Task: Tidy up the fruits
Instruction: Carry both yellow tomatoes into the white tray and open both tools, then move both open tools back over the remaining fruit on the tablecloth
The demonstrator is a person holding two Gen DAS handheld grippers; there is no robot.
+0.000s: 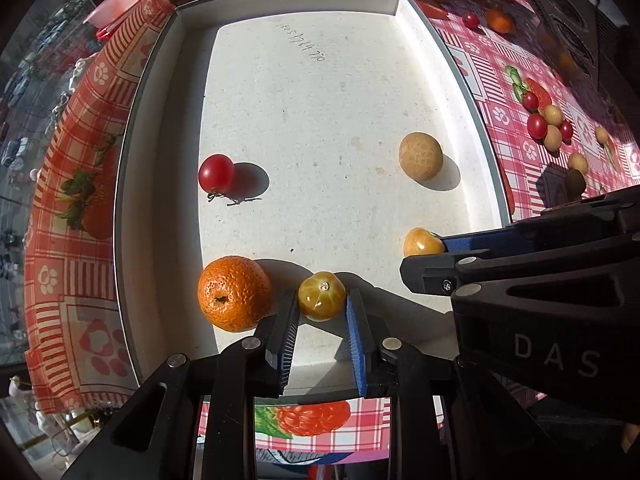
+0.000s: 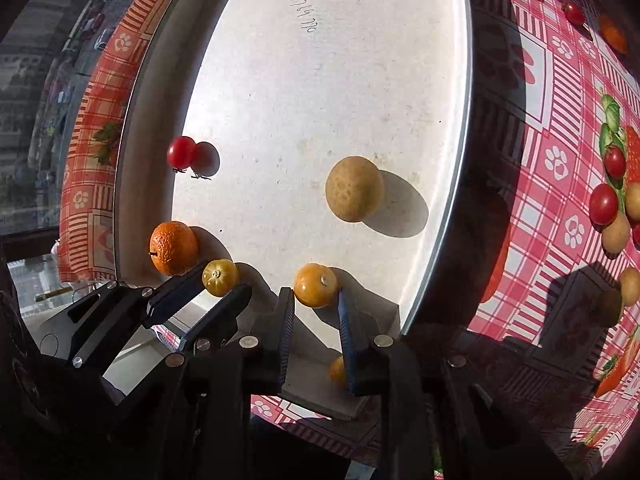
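A white tray holds a red cherry tomato, a tan round fruit, an orange mandarin and two yellow tomatoes. My left gripper is shut on a yellow-green tomato just above the tray's near edge, beside the mandarin. My right gripper is shut on an orange-yellow tomato, also seen in the left wrist view, low over the tray's near right part. The right wrist view also shows the mandarin, the tan fruit and the red tomato.
The tray lies on a red checked tablecloth. To its right lie several loose red tomatoes, tan fruits and a mandarin. A small orange fruit shows behind my right fingers. A red container stands far left.
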